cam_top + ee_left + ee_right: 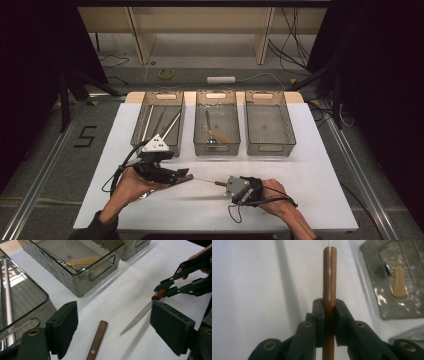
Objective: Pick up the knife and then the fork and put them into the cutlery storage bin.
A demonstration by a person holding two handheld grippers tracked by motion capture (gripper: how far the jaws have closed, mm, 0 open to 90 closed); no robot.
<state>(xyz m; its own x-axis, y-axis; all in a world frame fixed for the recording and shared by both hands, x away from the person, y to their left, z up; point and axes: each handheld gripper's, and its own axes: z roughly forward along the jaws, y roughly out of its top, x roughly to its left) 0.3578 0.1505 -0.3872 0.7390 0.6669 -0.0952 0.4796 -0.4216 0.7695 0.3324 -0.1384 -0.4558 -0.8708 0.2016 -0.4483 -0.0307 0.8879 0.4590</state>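
A knife with a serrated blade (137,318) and a brown wooden handle (329,277) hangs just above the white table sheet (300,165). My right gripper (329,315) is shut on that handle, the blade pointing left toward the other hand. In the high view the right gripper (226,185) is at front centre, with the knife (205,181) reaching left. My left gripper (117,327) stands open, pads wide apart, with the blade tip between them but untouched. A second wooden handle (97,339) lies on the sheet below the left gripper (181,176).
Three clear bins stand in a row at the back. The left bin (140,131) holds long metal utensils, the middle bin (216,148) holds a spoon and a wooden-handled piece, and the right bin (268,148) looks bare. Cables trail from both grippers.
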